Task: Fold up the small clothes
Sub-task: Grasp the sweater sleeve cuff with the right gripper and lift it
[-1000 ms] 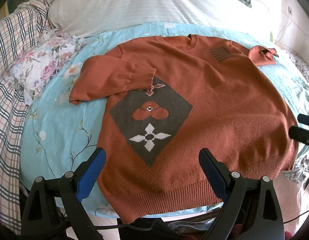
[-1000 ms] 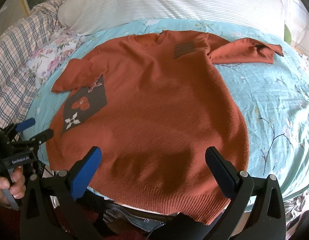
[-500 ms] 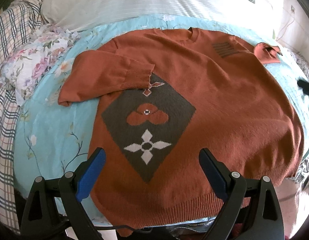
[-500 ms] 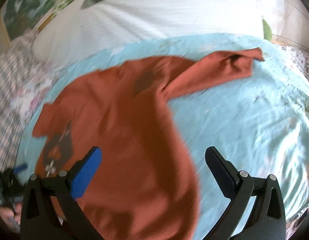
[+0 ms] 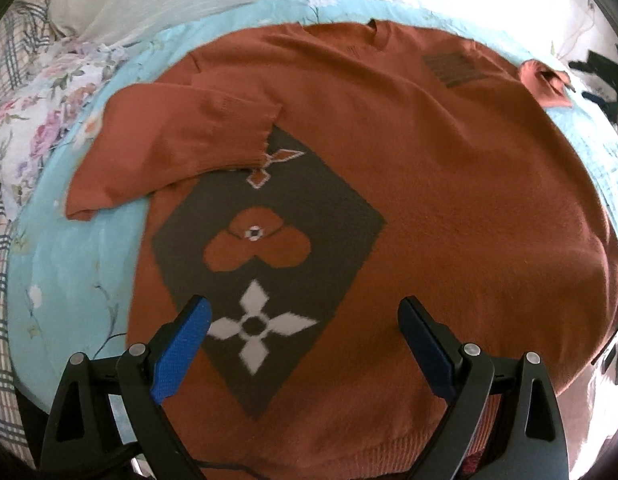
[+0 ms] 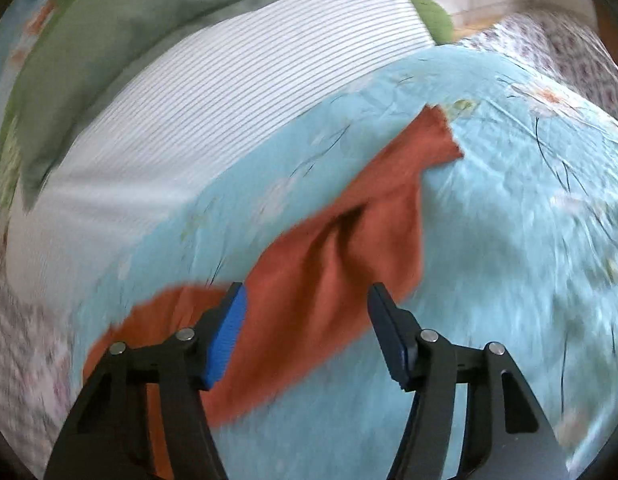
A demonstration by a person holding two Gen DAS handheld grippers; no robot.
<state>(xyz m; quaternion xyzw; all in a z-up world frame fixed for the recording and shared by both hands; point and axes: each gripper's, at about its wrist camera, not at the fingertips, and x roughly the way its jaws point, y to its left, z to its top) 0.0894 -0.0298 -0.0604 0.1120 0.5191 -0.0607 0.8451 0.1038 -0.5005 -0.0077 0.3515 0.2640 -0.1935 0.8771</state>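
A rust-orange sweater (image 5: 449, 184) lies flat, front up, on a light-blue floral sheet (image 5: 69, 280). It has a dark diamond panel (image 5: 269, 248) with a white flower. Its left sleeve (image 5: 181, 148) is folded across the chest. My left gripper (image 5: 303, 312) is open and empty above the sweater's lower front. The right sleeve (image 6: 349, 248) stretches out over the sheet in the right wrist view. My right gripper (image 6: 305, 300) is open and empty, its jaws straddling that sleeve from just above. The right gripper shows dimly at the far right of the left wrist view (image 5: 605, 80).
A white striped pillow (image 6: 229, 100) and a green cushion (image 6: 109, 40) lie at the head of the bed. A floral cloth (image 5: 41, 120) and a plaid blanket (image 5: 5, 60) lie at the left. The bed's front edge is below the sweater hem (image 5: 389, 452).
My right gripper has swung away from the sweater's hem to the right sleeve and its jaws have narrowed a little. My left gripper has moved forward over the sweater's lower front.
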